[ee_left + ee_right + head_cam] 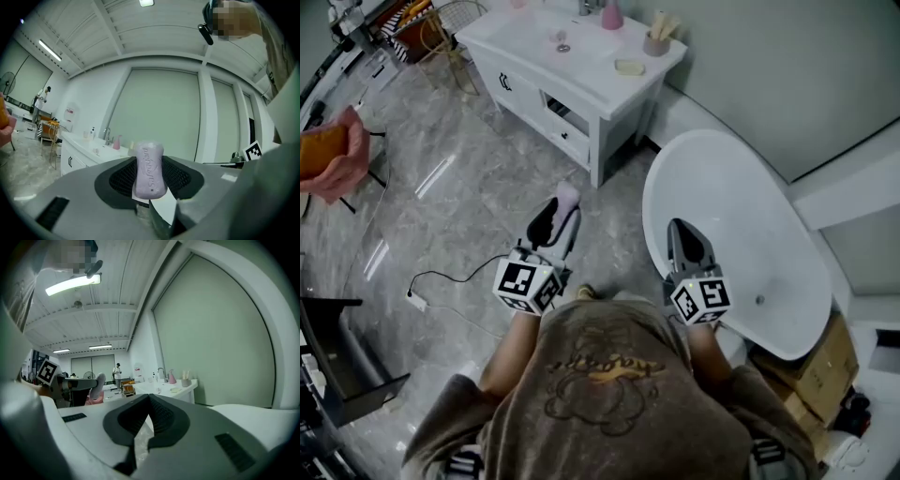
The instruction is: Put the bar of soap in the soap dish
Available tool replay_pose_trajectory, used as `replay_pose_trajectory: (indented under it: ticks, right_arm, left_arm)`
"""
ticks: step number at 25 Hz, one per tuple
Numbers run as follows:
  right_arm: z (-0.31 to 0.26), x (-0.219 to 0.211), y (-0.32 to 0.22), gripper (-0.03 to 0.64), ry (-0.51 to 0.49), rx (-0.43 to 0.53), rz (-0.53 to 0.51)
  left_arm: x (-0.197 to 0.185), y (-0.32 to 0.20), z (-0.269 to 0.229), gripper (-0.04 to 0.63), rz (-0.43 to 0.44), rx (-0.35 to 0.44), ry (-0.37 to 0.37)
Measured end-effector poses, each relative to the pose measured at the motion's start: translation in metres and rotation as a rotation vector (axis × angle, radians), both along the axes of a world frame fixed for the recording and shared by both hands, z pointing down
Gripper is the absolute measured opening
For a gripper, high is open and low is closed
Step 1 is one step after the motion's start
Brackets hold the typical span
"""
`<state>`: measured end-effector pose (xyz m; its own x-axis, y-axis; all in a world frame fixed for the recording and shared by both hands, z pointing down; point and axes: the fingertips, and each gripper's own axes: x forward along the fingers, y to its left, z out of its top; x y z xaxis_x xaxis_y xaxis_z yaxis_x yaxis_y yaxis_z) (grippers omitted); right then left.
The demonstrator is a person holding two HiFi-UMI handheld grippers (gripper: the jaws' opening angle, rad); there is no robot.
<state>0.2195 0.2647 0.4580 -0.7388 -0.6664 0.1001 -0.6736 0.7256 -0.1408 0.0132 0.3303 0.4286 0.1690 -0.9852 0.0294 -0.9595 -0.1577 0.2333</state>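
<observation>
Lilac soap bar [150, 171]; white vanity [586, 82]; white bathtub [736, 234]; grey marbled floor [441, 206]; brown shirt [609, 403]; pink bottle [611, 16]

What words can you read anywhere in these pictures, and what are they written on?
"Safeguard", I think: pressed sideways into the bar of soap.
Print on the back of the person's shirt: too blurred to read.
Sign on the far wall: too small to read.
Square markers on the cubes: patterns only, no letters.

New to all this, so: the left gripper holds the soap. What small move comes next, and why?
Probably carry the soap forward toward the vanity: the left gripper is clamped on it, far short of what looks like the dish on the countertop.
</observation>
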Motion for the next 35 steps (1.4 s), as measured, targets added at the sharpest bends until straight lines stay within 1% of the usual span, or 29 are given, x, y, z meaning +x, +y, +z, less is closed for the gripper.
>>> replay_pose_trajectory:
  ticks: [4,8,15,19,22,28,30,34,35]
  right_arm:
    - [0.006,-0.013,-0.009,0.000,0.009,-0.006,0.044]
    - [0.003,-0.028,-0.027,0.000,0.012,-0.009,0.067]
    - [0.005,-0.079,-0.070,0.000,0.023,-0.010,0.031]
    - [0.009,-0.095,-0.112,0.000,0.027,-0.003,0.027]
    - [0.014,-0.104,-0.146,0.000,0.025,-0.007,0.027]
    - [0.017,-0.129,-0.218,0.000,0.010,-0.037,0.028]
    - [0.014,-0.138,-0.243,0.000,0.005,-0.038,0.024]
    - [0.010,-0.148,-0.294,0.000,-0.004,-0.043,0.024]
    - [0.009,-0.150,-0.306,0.000,-0.005,-0.048,0.026]
  left_arm:
    - [-0.014,-0.011,-0.001,0.170,0.041,0.015,-0.011]
    - [-0.027,-0.024,0.001,0.170,0.062,0.000,-0.002]
    - [-0.063,-0.068,0.007,0.169,0.058,-0.015,0.020]
    - [-0.086,-0.105,0.008,0.170,0.050,0.003,0.006]
    - [-0.099,-0.135,0.011,0.170,0.041,-0.032,-0.005]
    - [-0.123,-0.210,0.005,0.169,0.033,0.007,-0.021]
    - [-0.130,-0.235,0.005,0.169,0.038,-0.006,-0.027]
    - [-0.138,-0.285,0.000,0.169,0.044,-0.080,-0.024]
    - [-0.140,-0.298,-0.002,0.169,0.046,-0.075,-0.026]
